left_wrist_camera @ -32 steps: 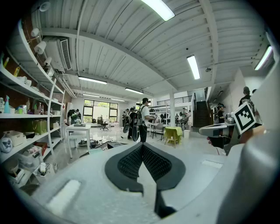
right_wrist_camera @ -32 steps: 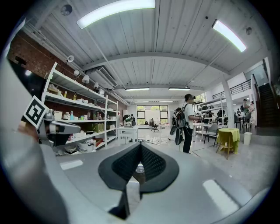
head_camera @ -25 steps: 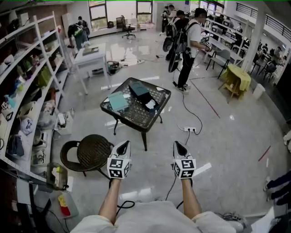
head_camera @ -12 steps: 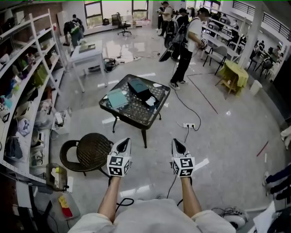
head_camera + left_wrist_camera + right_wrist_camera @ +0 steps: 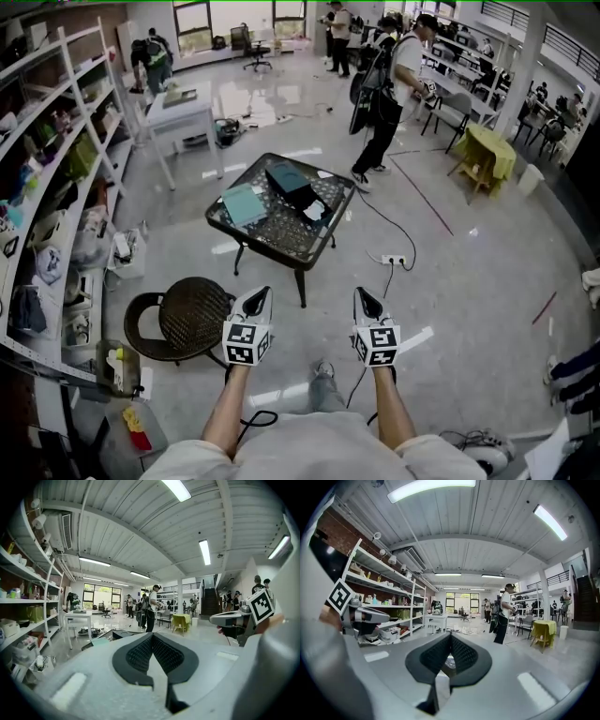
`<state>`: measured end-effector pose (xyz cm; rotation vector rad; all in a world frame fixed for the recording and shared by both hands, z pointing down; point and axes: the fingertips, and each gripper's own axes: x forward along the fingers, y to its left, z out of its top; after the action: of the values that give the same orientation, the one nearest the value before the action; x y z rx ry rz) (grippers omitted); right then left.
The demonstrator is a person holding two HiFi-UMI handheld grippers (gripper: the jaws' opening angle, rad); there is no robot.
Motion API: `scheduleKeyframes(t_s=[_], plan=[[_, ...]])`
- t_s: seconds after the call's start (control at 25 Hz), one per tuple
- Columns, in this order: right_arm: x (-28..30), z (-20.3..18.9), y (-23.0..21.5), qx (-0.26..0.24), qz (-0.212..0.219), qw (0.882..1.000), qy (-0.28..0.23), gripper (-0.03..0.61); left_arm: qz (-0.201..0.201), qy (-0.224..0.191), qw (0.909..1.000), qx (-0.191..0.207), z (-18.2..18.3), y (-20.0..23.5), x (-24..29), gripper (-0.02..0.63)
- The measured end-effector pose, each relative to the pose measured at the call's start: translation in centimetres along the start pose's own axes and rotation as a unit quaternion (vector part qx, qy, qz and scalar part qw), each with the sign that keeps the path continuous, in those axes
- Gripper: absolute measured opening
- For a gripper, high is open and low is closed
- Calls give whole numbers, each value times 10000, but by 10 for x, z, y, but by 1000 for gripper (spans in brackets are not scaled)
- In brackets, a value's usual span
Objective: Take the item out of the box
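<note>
A black wire-top table stands a few steps ahead in the head view. On it lie a dark open box, a teal flat piece to its left and a white item beside the box. My left gripper and right gripper are held side by side in the air, well short of the table. Both are shut with nothing between their pads. In the left gripper view the closed jaws point toward the table edge. The right gripper view shows its jaws closed too.
A round wicker chair sits left of my path. Loaded white shelves line the left wall. A cable and power strip lie on the floor right of the table. A person stands beyond it, near a yellow table.
My shoe has come into view between my arms as I step toward the table. The person behind the table has shifted stance. Both grippers stay shut and level.
</note>
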<state>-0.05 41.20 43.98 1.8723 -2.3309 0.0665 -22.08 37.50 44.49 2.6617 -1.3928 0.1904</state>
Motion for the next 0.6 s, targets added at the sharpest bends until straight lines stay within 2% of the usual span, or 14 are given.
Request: scheduleKeyframes(t_s=[0.2,0.6], plan=[[39,-2,-19,-13,39,10000,12,0,72,50,10000,45,3,13,36,6],[136,15,-81,-12,203,9998,26,0,290,49,9996,35,35,40,136,6]])
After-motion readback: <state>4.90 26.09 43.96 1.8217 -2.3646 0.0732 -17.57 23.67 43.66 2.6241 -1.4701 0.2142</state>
